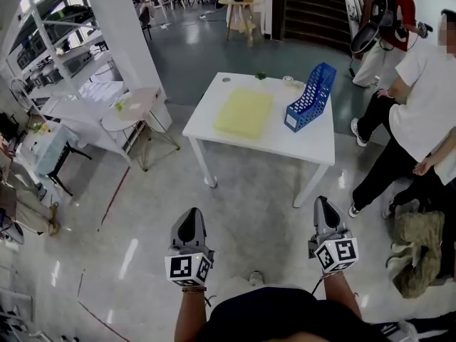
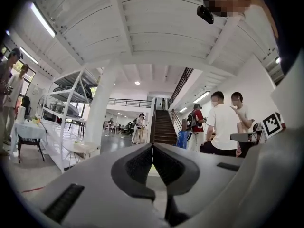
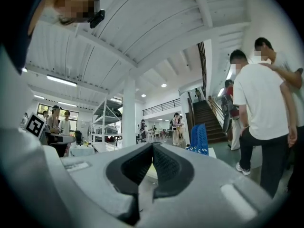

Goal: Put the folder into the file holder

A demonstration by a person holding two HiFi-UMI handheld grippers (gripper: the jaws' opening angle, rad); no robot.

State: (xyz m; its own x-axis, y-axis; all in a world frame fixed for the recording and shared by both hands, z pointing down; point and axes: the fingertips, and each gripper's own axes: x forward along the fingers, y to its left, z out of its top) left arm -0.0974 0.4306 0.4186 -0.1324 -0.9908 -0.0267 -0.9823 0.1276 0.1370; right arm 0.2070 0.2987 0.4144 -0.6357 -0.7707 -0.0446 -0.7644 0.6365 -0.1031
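A pale yellow folder point(image 1: 244, 112) lies flat on the white table point(image 1: 235, 142) ahead of me. To its right on the same table stands a blue mesh file holder point(image 1: 311, 97), also seen in the right gripper view point(image 3: 199, 139). My left gripper point(image 1: 189, 224) and right gripper point(image 1: 324, 215) hang well short of the table, over the floor, both shut with nothing between the jaws. In each gripper view the jaw tips meet, the left gripper point(image 2: 152, 146) and the right gripper point(image 3: 152, 145) both pointing at the table.
Several people point(image 1: 420, 112) stand right of the table. A round side table point(image 1: 133, 109) and white shelving point(image 1: 60, 41) are to the left. A staircase point(image 2: 164, 127) rises behind. Shiny grey floor point(image 1: 249, 191) lies between me and the table.
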